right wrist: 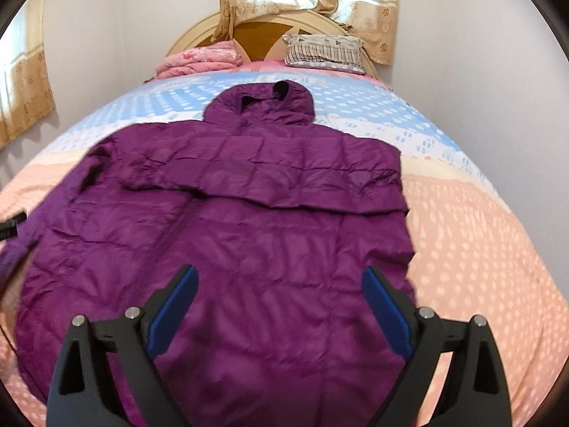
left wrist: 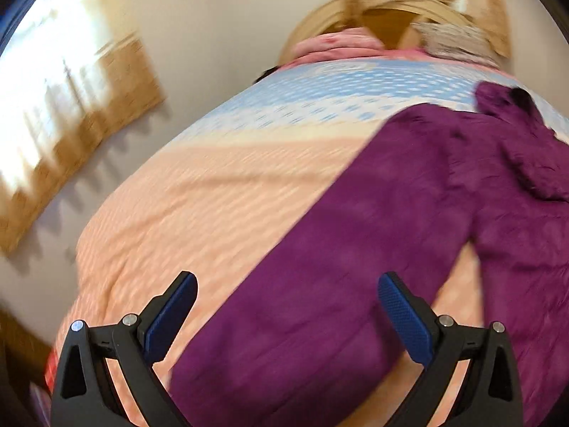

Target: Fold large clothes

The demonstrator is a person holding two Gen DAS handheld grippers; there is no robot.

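Observation:
A large purple quilted jacket (right wrist: 249,235) with a hood (right wrist: 259,101) lies spread flat on the bed, hood toward the headboard. Its right sleeve is folded across the chest as a band (right wrist: 320,185). The left sleeve (left wrist: 320,249) stretches out straight over the bedspread in the blurred left wrist view. My left gripper (left wrist: 286,286) hangs open above that sleeve, nothing between its blue pads. My right gripper (right wrist: 279,279) stands open above the jacket's lower body, holding nothing.
The bed carries a peach and blue patterned bedspread (right wrist: 480,235). A folded pink blanket (right wrist: 199,58) and a striped pillow (right wrist: 325,51) lie by the curved wooden headboard (right wrist: 256,33). Curtains (right wrist: 25,89) hang on the left wall and behind the bed.

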